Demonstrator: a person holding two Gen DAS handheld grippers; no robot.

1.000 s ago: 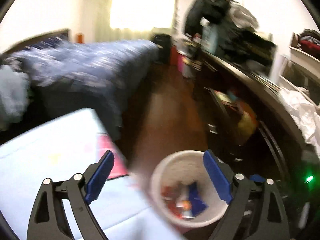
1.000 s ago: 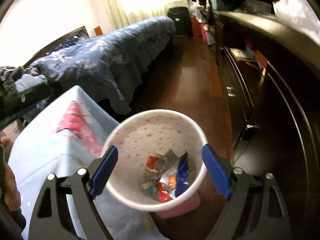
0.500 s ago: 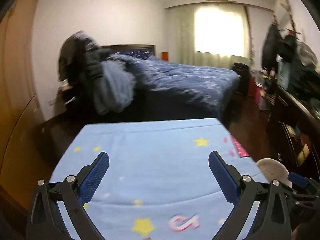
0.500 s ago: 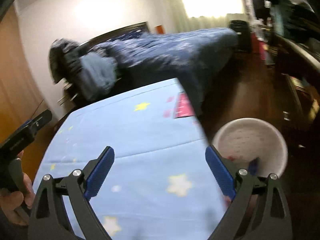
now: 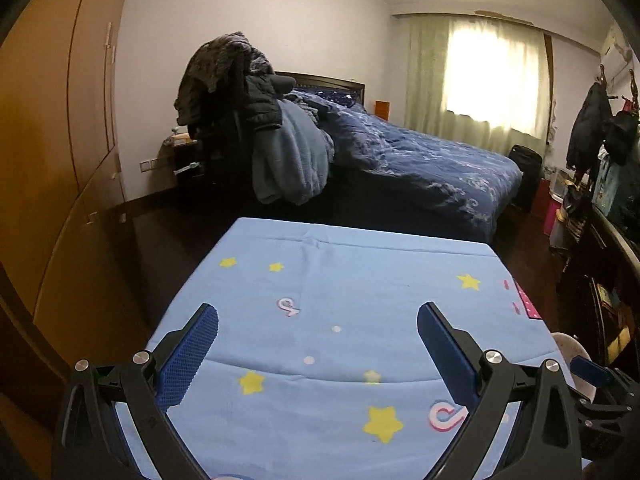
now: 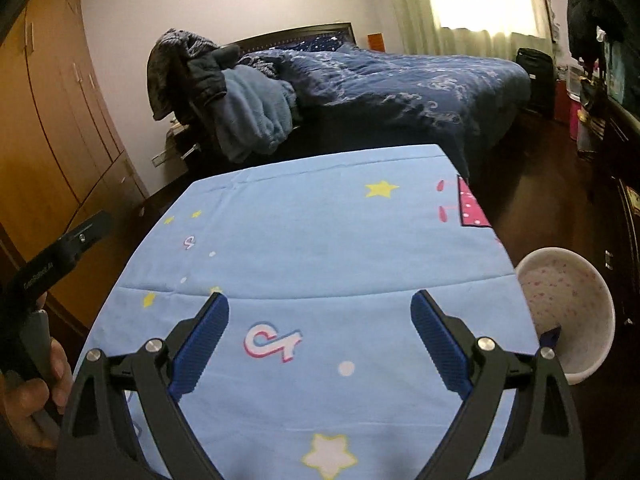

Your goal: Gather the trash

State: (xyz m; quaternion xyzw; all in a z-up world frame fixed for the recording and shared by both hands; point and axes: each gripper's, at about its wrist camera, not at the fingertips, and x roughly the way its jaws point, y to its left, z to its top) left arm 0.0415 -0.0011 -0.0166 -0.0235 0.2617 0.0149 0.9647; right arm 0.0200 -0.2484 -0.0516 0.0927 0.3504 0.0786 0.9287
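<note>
left gripper [image 5: 318,334]: your fingers stand wide apart with nothing between them, hovering over the blue star-print cloth [image 5: 360,292].
right gripper [image 6: 320,328]: your fingers are spread wide too, empty, above the same cloth [image 6: 320,240].
trash bin [image 6: 568,312]: a white speckled round bin, just beside the cloth's right edge on the dark floor, off your right finger; in the left wrist view only a sliver of its rim [image 5: 568,346] shows.
bin's way: its mouth opens upward toward you; it is round, so no long axis can be told.
trash: a blue scrap [image 6: 550,336] peeks from the bin behind your right finger.
left hand [image 6: 28,392]: it grips the other gripper's handle at the left edge.
behind: a bed with a navy duvet [image 5: 420,160].
</note>
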